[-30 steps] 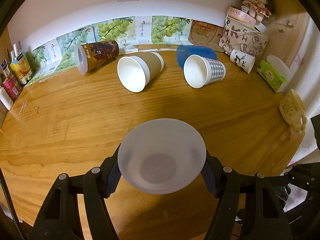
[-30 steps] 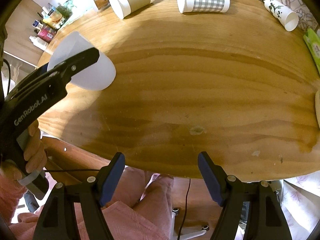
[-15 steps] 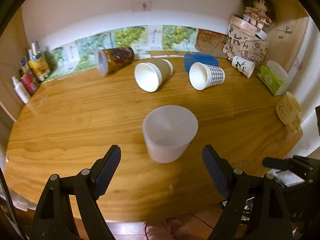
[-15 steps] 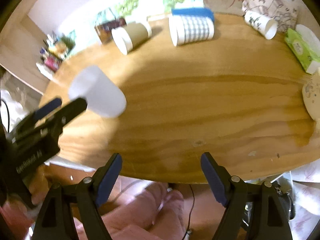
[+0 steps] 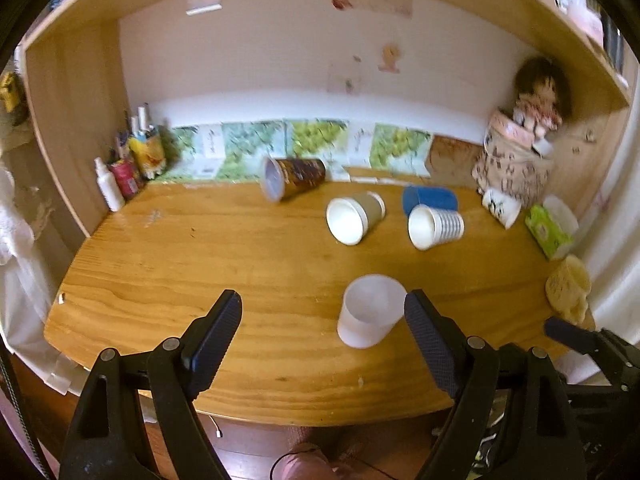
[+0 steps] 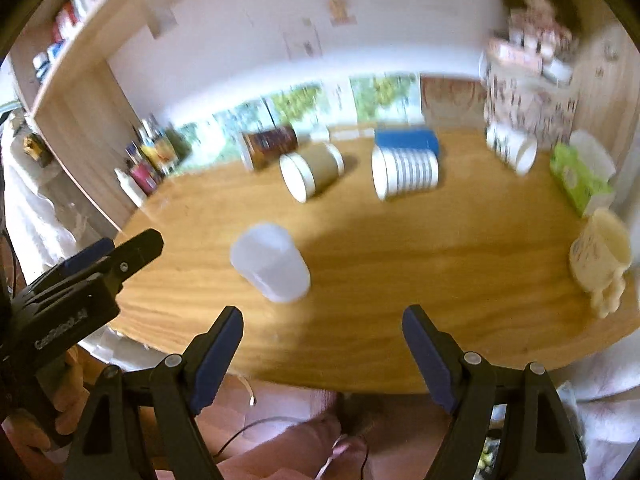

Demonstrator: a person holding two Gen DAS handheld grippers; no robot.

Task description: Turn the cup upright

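A translucent white plastic cup (image 5: 370, 310) stands upright, mouth up, near the front of the wooden table (image 5: 200, 264); it also shows in the right wrist view (image 6: 270, 268). My left gripper (image 5: 322, 336) is open and empty, pulled back from the cup, which sits just inside its right finger. My right gripper (image 6: 322, 348) is open and empty, near the table's front edge, right of the cup. The left gripper's body (image 6: 72, 292) shows at the left of the right wrist view.
Several cups lie on their sides at the back: a brown printed cup (image 5: 294, 178), a tan paper cup (image 5: 354, 216), a checked cup (image 5: 434, 226), a blue cup (image 5: 430, 198). A cream mug (image 5: 568, 290), green tissue pack (image 5: 550, 232), doll, bottles at left.
My left gripper opened, let go of the white cup upright on the table and pulled back toward the front edge. My right gripper tilted up and drew back too.
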